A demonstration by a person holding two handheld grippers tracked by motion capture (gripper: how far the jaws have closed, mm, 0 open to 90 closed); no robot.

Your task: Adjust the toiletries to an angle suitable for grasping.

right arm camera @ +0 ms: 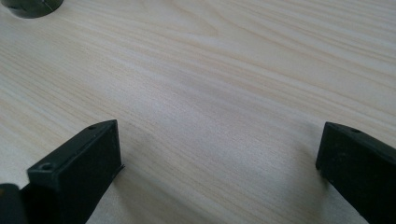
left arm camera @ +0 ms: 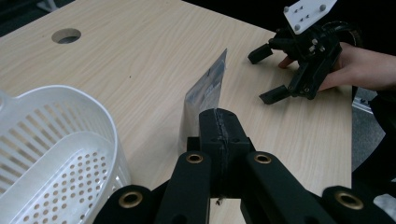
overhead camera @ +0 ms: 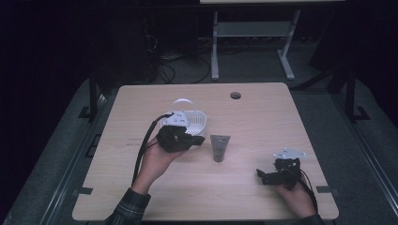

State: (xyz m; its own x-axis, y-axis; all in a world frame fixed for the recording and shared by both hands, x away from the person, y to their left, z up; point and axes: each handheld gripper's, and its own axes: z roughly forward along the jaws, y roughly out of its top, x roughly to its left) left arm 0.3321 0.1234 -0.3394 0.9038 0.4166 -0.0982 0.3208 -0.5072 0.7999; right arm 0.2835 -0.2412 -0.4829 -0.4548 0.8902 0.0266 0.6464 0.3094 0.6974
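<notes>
Left hand-held gripper (left arm camera: 219, 123) is seen with its jaws pressed fully together, and the near edge of a flat silvery pouch (left arm camera: 205, 95) is pinched between them. In the high view the pouch (overhead camera: 219, 146) lies near the middle of the counter (overhead camera: 263, 117), just to the right of a white perforated basket (overhead camera: 195, 122). Right hand-held gripper (overhead camera: 259, 176) is rested on the counter near the right edge, well apart from the pouch, its jaws spread wide with nothing between them
</notes>
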